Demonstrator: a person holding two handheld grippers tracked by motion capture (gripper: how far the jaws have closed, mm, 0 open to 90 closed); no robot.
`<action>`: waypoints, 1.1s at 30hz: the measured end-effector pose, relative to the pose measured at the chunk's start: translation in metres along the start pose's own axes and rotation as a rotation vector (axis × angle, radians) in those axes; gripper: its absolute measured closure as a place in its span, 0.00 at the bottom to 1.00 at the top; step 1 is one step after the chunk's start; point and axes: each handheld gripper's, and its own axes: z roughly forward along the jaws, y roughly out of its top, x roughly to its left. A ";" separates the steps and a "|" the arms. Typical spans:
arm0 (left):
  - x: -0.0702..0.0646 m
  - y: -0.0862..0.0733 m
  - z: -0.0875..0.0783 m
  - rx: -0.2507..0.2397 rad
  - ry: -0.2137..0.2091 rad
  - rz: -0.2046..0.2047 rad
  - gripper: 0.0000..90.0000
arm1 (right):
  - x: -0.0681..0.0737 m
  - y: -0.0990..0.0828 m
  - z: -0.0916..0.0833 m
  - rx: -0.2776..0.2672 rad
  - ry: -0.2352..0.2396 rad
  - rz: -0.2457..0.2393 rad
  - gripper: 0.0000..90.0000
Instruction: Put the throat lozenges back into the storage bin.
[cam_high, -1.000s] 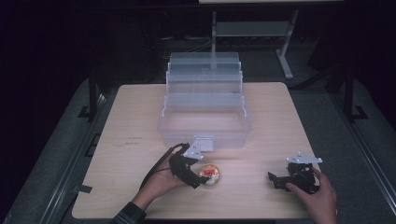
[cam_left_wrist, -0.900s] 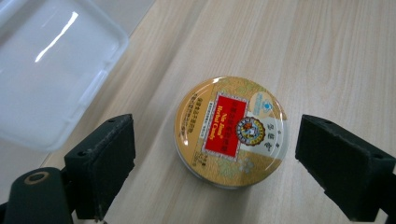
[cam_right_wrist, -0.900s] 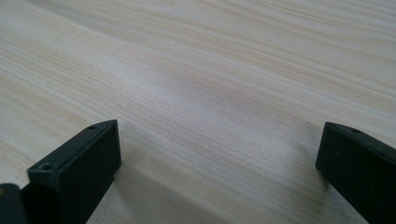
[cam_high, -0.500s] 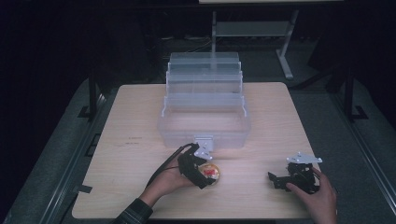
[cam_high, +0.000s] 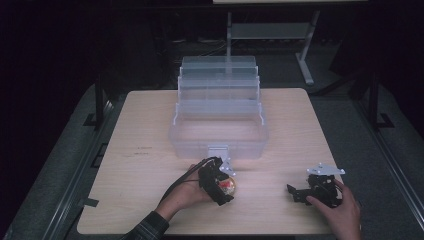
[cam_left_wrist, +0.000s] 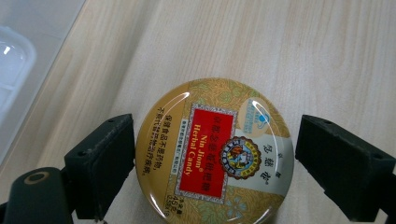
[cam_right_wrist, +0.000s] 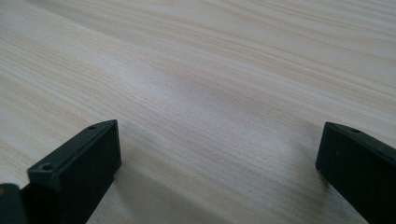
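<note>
Left gripper (cam_left_wrist: 212, 154) is straddling the round herbal candy tin (cam_left_wrist: 215, 151) lying flat on the wooden table (cam_high: 150, 130), jaws spread and not yet clamping. Grasp and lift remain ahead. Right gripper (cam_high: 300, 192) is resting spread wide, holding nothing, well apart.

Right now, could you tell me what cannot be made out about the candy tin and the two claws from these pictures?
- Candy tin: the bottom edge of the left gripper view cuts off its lower rim; in the high view the left claw covers most of it.
- Small print on the tin's label: too fine to read.
- Contact between the left claw's pads and the tin: uncertain.
- Right claw: too small in the high view.
</note>
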 end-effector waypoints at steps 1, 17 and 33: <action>-0.001 0.000 0.001 -0.002 0.002 -0.005 0.13 | 0.000 0.000 0.000 0.000 0.000 0.000 0.00; -0.002 0.000 0.003 0.032 0.026 0.020 0.21 | 0.000 0.000 0.000 0.000 0.000 0.000 0.00; 0.000 -0.001 -0.004 0.018 0.000 0.004 0.22 | 0.000 0.000 0.000 0.000 0.000 0.000 0.00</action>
